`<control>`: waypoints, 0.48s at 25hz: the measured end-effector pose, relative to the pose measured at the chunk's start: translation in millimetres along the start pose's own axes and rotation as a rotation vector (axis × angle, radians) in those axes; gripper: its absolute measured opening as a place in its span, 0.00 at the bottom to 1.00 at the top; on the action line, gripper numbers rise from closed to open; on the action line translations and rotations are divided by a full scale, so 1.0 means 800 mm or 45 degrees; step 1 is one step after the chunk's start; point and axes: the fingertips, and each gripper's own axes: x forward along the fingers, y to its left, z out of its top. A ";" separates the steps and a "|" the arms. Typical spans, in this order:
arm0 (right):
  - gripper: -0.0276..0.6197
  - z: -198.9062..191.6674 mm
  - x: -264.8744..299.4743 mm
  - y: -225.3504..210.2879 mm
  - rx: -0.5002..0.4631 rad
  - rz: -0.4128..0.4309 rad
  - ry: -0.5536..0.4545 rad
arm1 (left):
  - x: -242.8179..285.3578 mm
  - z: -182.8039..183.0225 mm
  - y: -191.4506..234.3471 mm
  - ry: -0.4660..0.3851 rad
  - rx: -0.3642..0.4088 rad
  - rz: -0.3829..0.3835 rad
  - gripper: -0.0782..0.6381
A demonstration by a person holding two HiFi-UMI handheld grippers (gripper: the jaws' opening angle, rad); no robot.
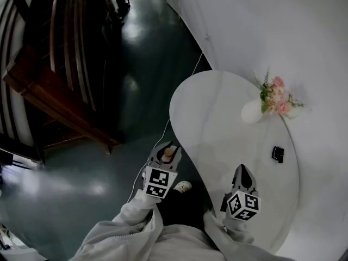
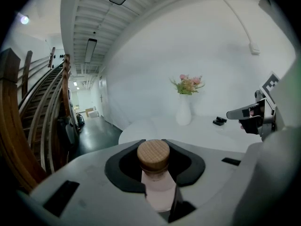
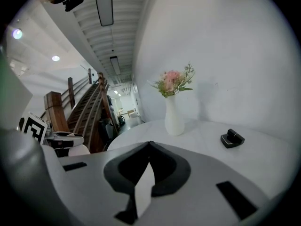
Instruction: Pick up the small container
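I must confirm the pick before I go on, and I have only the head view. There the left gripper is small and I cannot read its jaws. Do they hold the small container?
Observer: Yes. In the left gripper view, the left gripper has its jaws closed on the small container.
Operator: Where on it do they hold?
Observer: Near the top. The black pads stand on both sides of its round wooden stopper, and the pale pink body shows below it.
Operator: And is the right gripper free?
Observer: In the right gripper view, the right gripper has its jaws together at the tips, with nothing between them.
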 end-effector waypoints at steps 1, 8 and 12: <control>0.12 0.000 -0.001 -0.001 -0.002 -0.002 -0.002 | 0.000 0.000 -0.001 0.000 -0.001 0.000 0.25; 0.12 -0.001 -0.015 -0.012 0.001 -0.047 -0.009 | 0.002 0.004 -0.012 -0.010 -0.005 -0.031 0.25; 0.12 -0.003 -0.022 -0.020 0.009 -0.071 -0.017 | 0.006 0.010 -0.024 -0.021 0.014 -0.059 0.25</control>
